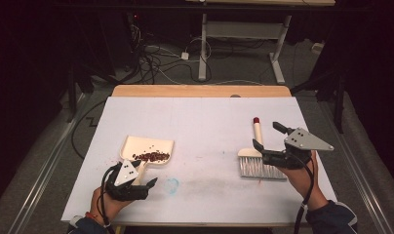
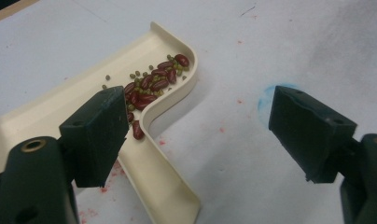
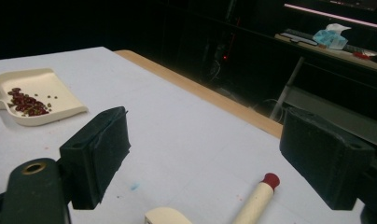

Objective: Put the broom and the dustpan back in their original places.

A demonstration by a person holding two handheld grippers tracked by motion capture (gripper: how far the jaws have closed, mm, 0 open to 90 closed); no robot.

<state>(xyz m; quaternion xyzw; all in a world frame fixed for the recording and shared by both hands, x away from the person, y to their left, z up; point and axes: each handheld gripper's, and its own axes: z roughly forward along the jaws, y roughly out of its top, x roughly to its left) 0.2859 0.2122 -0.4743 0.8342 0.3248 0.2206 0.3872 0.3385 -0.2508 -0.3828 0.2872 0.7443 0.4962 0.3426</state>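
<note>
A cream dustpan (image 1: 136, 144) lies at the table's left with red and green beans (image 1: 151, 156) heaped near its back wall. My left gripper (image 1: 142, 176) hovers open at the pan's handle (image 2: 161, 189), which runs beside its left jaw; the beans (image 2: 154, 83) lie just ahead. At the right rests a hand brush (image 1: 257, 132), cream handle with a red tip, grey bristles (image 1: 261, 167) toward me. My right gripper (image 1: 267, 136) is open above it, and the handle (image 3: 254, 201) lies between the jaws, untouched. The dustpan (image 3: 60, 100) is farther off to its left.
A white sheet (image 1: 200, 117) covers the wooden table, with a blue smudge (image 1: 172, 184) near the front and faint red marks. Behind the far edge stand a desk frame (image 1: 203, 48) and floor cables (image 1: 151, 58). A person's hands hold both grippers at the near edge.
</note>
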